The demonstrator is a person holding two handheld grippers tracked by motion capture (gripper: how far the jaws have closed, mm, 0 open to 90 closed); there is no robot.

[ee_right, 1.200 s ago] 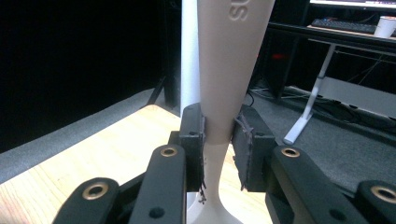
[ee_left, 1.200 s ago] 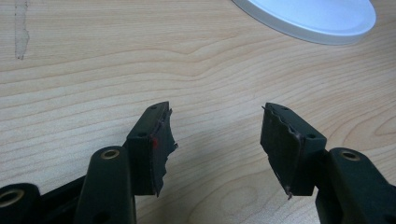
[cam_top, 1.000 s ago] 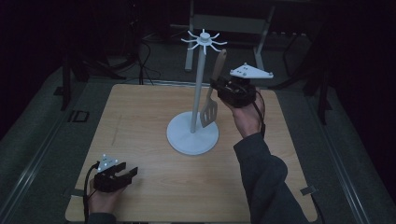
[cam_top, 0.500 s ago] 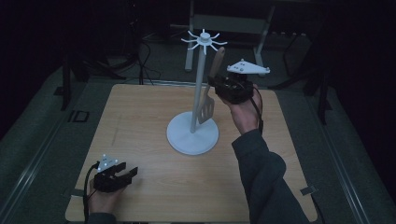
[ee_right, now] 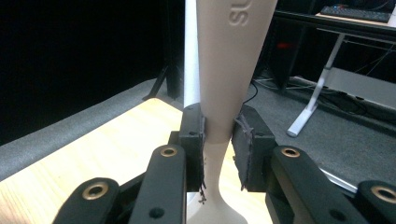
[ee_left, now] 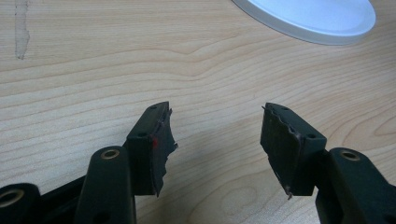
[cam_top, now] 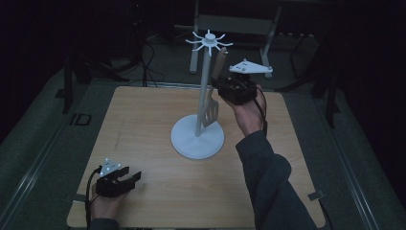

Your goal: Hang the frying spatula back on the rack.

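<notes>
Taking the white utensil stand (cam_top: 197, 139) as the landmark and reading from the left, the left gripper (cam_top: 125, 180) is seen low on the wooden table (cam_top: 143, 120), well apart from the stand's round base and nearer the person's edge; its jaws are spread wide with nothing between them, and in the left gripper view only bare wood lies ahead, with the rim of the base (ee_left: 308, 21) at the far right. At the stand itself, the post rises upright to a crown of radial hooks (cam_top: 209, 40). Just right of the post, the slotted spatula (cam_top: 211, 109) is carried by the right gripper (cam_top: 221, 86), whose jaws are closed narrowly on the handle, as is shown in the right gripper view, where the pale handle (ee_right: 224, 70) is pinched between both pads. The spatula's long axis runs nearly upright, alongside the post, blade down and handle tip (cam_top: 220, 57) up, a little below and to the right of the hooks. The coming move is judged to turn on that gap: the handle tip lies up and slightly leftward from a hook, and the right hand is by far the nearer to it.
</notes>
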